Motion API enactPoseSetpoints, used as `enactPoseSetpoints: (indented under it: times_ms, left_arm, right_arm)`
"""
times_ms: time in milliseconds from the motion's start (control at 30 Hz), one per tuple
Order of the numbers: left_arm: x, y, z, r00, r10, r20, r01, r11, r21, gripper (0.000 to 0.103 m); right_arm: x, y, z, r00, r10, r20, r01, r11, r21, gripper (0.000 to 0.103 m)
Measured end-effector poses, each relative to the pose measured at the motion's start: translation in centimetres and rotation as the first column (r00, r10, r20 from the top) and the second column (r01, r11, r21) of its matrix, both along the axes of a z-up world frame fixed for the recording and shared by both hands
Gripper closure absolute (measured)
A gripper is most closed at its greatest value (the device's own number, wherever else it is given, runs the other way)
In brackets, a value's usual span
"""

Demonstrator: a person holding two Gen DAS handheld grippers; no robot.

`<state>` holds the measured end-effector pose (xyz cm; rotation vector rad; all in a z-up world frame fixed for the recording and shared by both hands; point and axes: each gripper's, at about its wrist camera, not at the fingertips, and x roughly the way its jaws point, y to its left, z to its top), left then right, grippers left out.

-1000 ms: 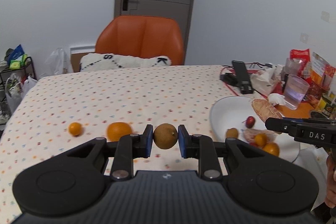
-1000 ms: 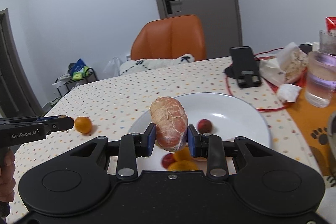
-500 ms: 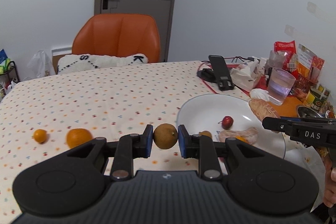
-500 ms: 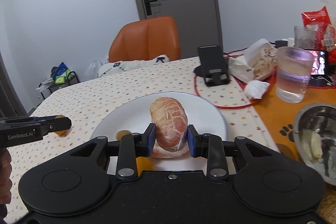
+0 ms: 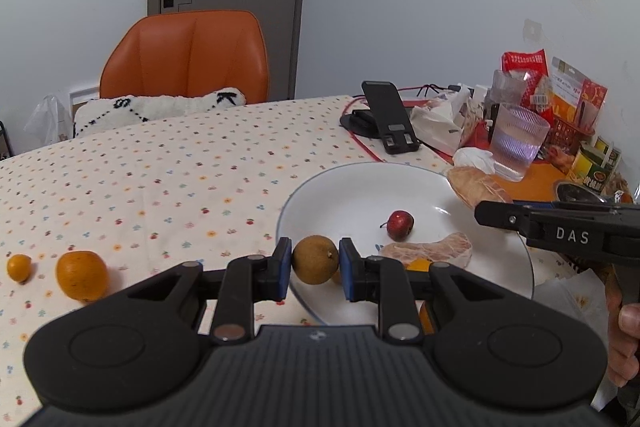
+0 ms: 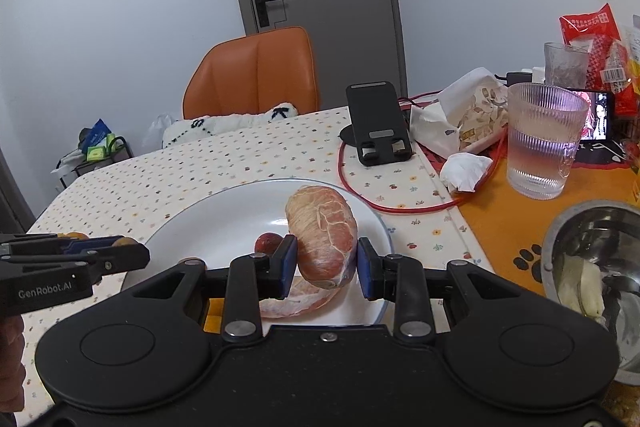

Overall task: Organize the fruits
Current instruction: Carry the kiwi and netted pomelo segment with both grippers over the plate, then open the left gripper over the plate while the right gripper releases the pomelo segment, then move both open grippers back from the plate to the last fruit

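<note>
The left gripper [image 5: 315, 269] is clamped on a small round brown fruit [image 5: 315, 259], dull-skinned with a tiny stem nub, held just above the near rim of the white plate [image 5: 340, 187]. In the right wrist view the right gripper [image 6: 327, 269] pinches a peeled pomelo segment [image 6: 323, 235] — pink flesh under a pale, veined membrane — over the near part of the same plate. White lettering reads "DAS" on the side of the right gripper as seen from the left camera, and "GenRobot.AI" on the left gripper as seen from the right camera.

On the plate lie a second pomelo piece [image 5: 430, 249], a small red fruit [image 5: 400, 225] with a thin stem, and an orange fruit [image 5: 418, 264] partly hidden behind the left gripper's fingers. Left of the plate, on the dotted tablecloth [image 5: 160, 179], sit a bigger orange [image 5: 82, 275] and, just beside it, a small one [image 5: 19, 267].

Further back stand a ribbed glass of water [image 6: 542, 143], a crumpled tissue [image 6: 464, 167], a black phone stand [image 6: 378, 125] and a red cable [image 6: 400, 205]. A steel bowl [image 6: 592, 267] sits on an orange mat with paw prints. Red snack packets at the far right carry print too small to read — behind the table is an orange chair [image 5: 188, 55].
</note>
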<state>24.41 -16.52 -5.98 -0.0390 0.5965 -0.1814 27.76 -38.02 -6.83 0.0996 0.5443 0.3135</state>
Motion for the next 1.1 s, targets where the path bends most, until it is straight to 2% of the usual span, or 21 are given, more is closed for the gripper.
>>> enactPoseSetpoints:
  times_ms: [200, 433, 533, 633, 700, 900, 967, 1100]
  left_arm:
    - [0.6, -0.9, -0.7, 1.000, 0.001, -0.017, -0.001, 1.000, 0.030, 0.079]
    - [0.4, -0.7, -0.1, 1.000, 0.022, -0.005, -0.022, 0.999, 0.049, 0.075]
    - [0.1, -0.1, 0.2, 0.999, 0.041, -0.004, -0.040, 0.998, 0.046, 0.074]
    - [-0.2, 0.6, 0.5, 0.998, 0.067, -0.006, -0.067, 0.997, 0.040, 0.065]
    - [-0.4, 0.9, 0.7, 0.997, 0.081, -0.007, -0.081, 0.996, 0.033, 0.062]
    - [-1.3, 1.8, 1.1, 0.992, 0.124, -0.002, -0.123, 0.992, 0.033, 0.041]
    - [-1.6, 2.3, 1.1, 0.990, 0.144, -0.007, -0.143, 0.989, 0.033, 0.033]
    - [-2.4, 3.3, 1.2, 0.983, 0.181, -0.008, -0.181, 0.983, 0.036, 0.029]
  right_arm:
    - [0.5, -0.3, -0.4, 1.000, -0.004, -0.001, 0.004, 1.000, 0.021, 0.073]
    - [0.7, -0.1, -0.5, 1.000, -0.005, 0.008, 0.005, 0.999, 0.033, 0.072]
    - [0.7, -0.1, -0.7, 1.000, -0.015, 0.007, 0.014, 0.999, 0.048, 0.060]
    - [0.2, 0.1, -0.5, 1.000, -0.007, 0.015, 0.007, 0.998, 0.062, 0.052]
    - [-0.2, 0.3, -0.4, 1.000, 0.000, 0.014, -0.001, 0.998, 0.065, 0.050]
    - [-1.1, 1.1, -0.4, 1.000, 0.023, 0.004, -0.023, 0.996, 0.085, 0.042]
    - [-1.5, 1.6, -0.3, 0.999, 0.033, 0.009, -0.033, 0.996, 0.087, 0.036]
    - [-2.1, 2.4, -0.1, 0.999, 0.049, 0.014, -0.050, 0.995, 0.088, 0.028]
